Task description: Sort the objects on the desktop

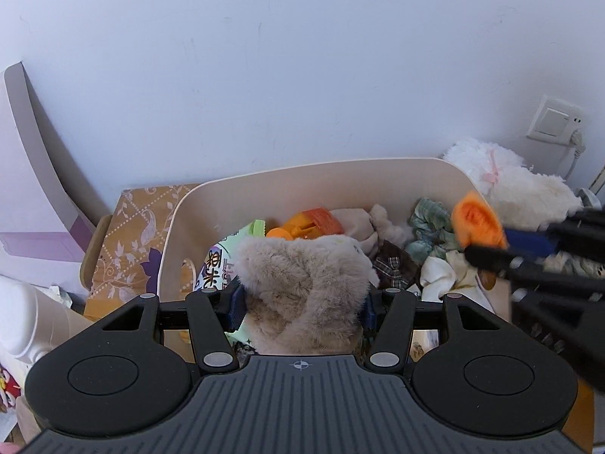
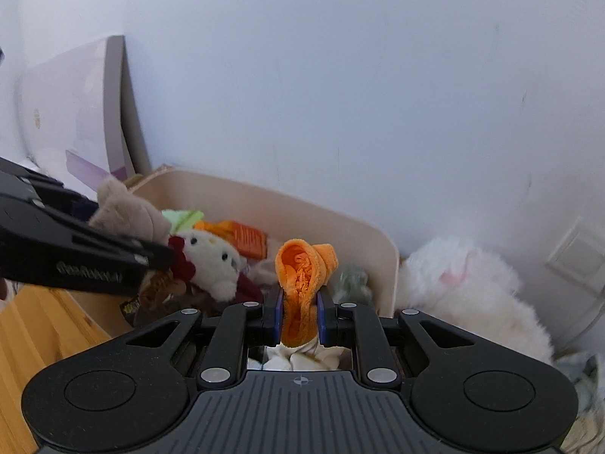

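Two grippers are at work above a cream bin point(image 1: 314, 178) that stands against the white wall point(image 1: 302, 56), and each has something clamped between its pads.

The left gripper point(image 1: 302, 302) is parted about halfway, its blue pads pressing on both sides of a beige furry plush point(image 1: 302, 276). The plush bulges up and forward out of the jaws and hangs over the near part of the bin. In the right wrist view the same plush point(image 2: 124, 208) shows at the tip of the left gripper point(image 2: 113, 227), above the bin's left end.

The right gripper point(image 2: 300, 317) is nearly closed, its pads squeezed on a folded orange cloth point(image 2: 302, 280). The cloth stands up from the jaws as an open loop, with a short tail hanging below the pads. From the left wrist view this cloth point(image 1: 478, 223) sits at the end of the right gripper point(image 1: 503, 249), over the right end of the bin.

Inside the bin lie an orange plastic toy point(image 1: 306, 223), a green snack packet point(image 1: 223, 261), a white plush toy with dark red parts point(image 2: 211, 261), a green checked fabric point(image 1: 431, 223) and a white cloth point(image 1: 442, 276). A fluffy white plush point(image 2: 465, 287) lies just outside the bin's right wall. A patterned brown box point(image 1: 132, 234) is beside the bin's left wall.
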`<state>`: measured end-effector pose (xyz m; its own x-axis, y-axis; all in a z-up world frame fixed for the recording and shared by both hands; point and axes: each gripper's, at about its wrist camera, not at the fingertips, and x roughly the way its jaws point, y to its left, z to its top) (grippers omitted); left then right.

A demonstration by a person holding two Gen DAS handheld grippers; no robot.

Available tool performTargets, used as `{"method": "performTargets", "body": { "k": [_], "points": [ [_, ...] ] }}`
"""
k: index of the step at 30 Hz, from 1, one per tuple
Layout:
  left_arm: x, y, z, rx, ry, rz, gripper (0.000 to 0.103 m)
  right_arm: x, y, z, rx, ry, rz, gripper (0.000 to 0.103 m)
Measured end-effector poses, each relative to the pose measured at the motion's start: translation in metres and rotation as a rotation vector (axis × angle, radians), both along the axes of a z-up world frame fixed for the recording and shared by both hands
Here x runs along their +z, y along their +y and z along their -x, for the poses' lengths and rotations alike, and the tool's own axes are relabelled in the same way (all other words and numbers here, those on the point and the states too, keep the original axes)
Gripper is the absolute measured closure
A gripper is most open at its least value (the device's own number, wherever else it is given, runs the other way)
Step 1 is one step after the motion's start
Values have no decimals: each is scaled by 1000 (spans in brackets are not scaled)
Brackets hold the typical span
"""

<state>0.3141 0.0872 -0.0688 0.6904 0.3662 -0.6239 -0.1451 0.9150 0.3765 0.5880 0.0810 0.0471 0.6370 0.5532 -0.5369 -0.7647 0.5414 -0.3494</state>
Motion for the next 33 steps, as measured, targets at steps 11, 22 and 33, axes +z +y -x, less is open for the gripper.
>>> {"method": "performTargets", "body": {
  "k": [11, 22, 33],
  "points": [
    [-2, 0, -16, 11, 9, -30, 38, -21, 12, -13, -57, 52, 43, 69],
    [-7, 5, -13, 42, 37, -12, 19, -10, 4, -8, -65, 43, 22, 25],
    [-1, 1, -4, 55, 21, -20, 18, 6, -7, 5, -73, 37, 2, 14]
  ]
}}
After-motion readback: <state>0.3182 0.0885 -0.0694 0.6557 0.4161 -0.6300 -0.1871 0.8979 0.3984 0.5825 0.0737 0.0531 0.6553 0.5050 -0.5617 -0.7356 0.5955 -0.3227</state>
